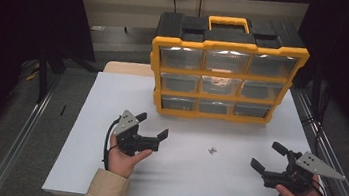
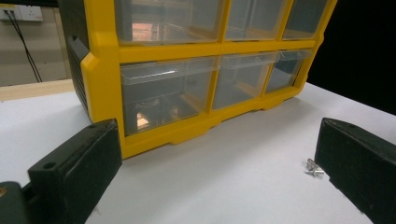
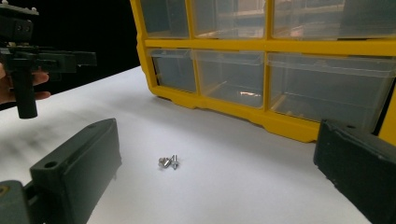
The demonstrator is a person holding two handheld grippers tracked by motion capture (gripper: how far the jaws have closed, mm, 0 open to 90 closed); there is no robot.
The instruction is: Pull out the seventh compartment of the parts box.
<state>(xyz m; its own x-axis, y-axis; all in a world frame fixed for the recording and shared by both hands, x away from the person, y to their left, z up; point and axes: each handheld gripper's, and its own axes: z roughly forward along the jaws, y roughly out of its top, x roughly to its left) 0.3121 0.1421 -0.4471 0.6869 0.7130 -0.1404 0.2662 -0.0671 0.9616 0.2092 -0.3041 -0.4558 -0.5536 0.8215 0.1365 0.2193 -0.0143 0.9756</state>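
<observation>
both tongs, left gripper point(image 1: 153, 126) and right gripper point(image 1: 266, 156), are wide open, holding nothing; tiny screws point(image 1: 212, 150) lie between them.

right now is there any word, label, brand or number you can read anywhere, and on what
None can be read.
Drawer organizer: no legible brand or label on its yellow frame, black top or clear drawers.
Wall socket behind it: any marking is too small and blurred.
Screws on the white table: no readable marks.
Left gripper and right gripper: no text visible.

White table point(image 1: 104, 165): organizer point(image 1: 226, 69), screws point(image 1: 212, 150).
</observation>
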